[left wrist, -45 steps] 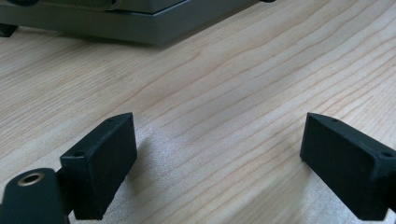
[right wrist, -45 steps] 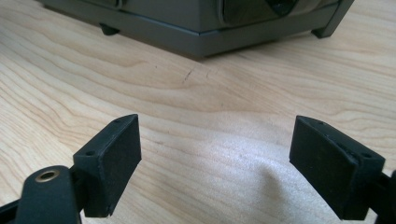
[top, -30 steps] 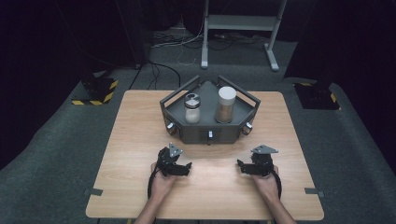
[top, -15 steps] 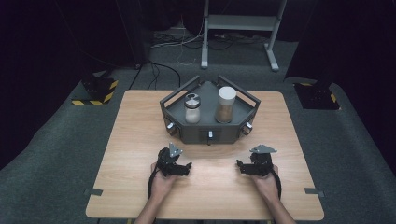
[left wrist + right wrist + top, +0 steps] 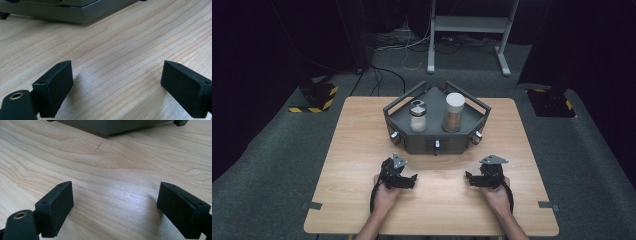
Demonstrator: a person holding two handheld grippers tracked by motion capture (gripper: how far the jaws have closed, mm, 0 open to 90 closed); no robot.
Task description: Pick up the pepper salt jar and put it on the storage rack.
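On the wooden bench (image 5: 362,150) a grey tray (image 5: 435,142) is set toward the far edge, holding a tall white-capped jar (image 5: 453,112) beside a shorter shaker (image 5: 417,116), while the left gripper (image 5: 404,181) and right gripper (image 5: 472,180) are rested near the front edge, well apart from it, jaws spread wide around nothing, the right's having just been opening.

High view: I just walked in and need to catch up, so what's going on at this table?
A person rests both hands on the wooden table, one gripper in each. The left gripper and right gripper sit short of the grey tray, jaws open with nothing between them; the right jaws have just been opening. On the tray stand a small glass jar and a taller white-lidded jar, both untouched.
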